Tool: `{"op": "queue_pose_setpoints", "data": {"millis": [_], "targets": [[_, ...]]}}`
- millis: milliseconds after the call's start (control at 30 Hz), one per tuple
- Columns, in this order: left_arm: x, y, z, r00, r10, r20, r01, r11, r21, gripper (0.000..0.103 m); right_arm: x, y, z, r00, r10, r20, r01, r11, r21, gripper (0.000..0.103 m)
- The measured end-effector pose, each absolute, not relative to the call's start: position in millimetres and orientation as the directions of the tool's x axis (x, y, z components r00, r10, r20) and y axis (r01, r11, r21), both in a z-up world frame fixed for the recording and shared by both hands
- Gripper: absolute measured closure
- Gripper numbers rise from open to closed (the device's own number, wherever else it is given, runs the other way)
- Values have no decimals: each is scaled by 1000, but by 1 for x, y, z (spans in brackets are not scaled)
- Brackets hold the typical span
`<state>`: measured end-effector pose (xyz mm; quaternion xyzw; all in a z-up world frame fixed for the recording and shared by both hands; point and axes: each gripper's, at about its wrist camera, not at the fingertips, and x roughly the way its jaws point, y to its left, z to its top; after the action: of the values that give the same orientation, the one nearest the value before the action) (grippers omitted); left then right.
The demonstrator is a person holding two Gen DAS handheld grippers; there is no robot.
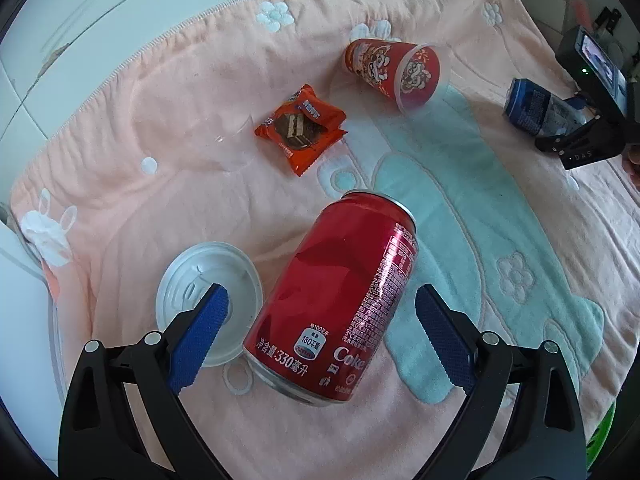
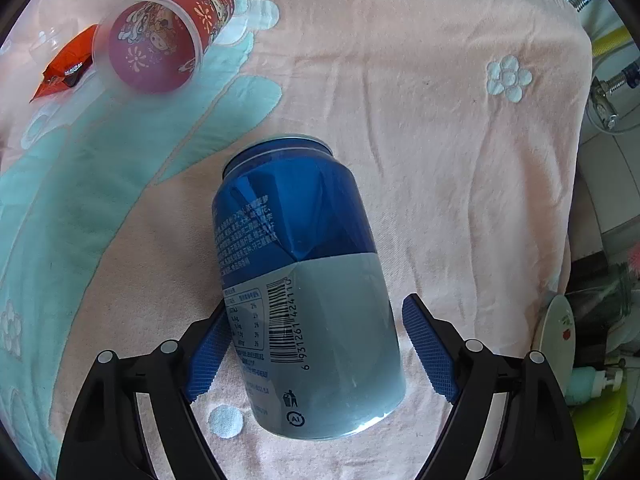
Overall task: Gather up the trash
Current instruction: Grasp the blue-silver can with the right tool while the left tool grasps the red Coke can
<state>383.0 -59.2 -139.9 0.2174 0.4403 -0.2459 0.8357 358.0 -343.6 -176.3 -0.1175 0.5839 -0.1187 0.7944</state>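
Lying lengthwise between each unclenched gripper's fingers: red can (image 1: 340, 300) in left gripper (image 1: 320, 332), blue can (image 2: 308, 292) in right gripper (image 2: 320, 344).

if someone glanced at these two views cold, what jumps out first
A red Coke can lies on its side between the open left gripper, on a peach blanket. In the right wrist view a dented blue can fills the centre, lying between the right gripper. A red paper cup lies tipped over farther back.
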Motion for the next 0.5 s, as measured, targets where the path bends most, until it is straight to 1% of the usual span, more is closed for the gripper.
{"op": "queue_pose_setpoints", "data": {"millis": [100,167,233,367,500], "targets": [[389,-59,-145,474,-225,-851,603,788,127,12,355,-343,-176,293,-314,-903,54,949,-312,31],[390,-60,-147,461,-234,-856,611,784,114,17,353,-342,-176,294,-321,-900,49,946,-321,31],[390,-62,-147,461,-237,-855,617,778,117,25,351,-341,-176,296,-322,-899,49,945,-323,31],[386,-67,-147,477,-229,-849,626,767,145,27,345,-338,-172,307,-323,-895,58,945,-321,32],[384,-67,-146,486,-221,-845,611,778,148,28,336,-335,-165,326,-322,-889,61,946,-320,32]]}}
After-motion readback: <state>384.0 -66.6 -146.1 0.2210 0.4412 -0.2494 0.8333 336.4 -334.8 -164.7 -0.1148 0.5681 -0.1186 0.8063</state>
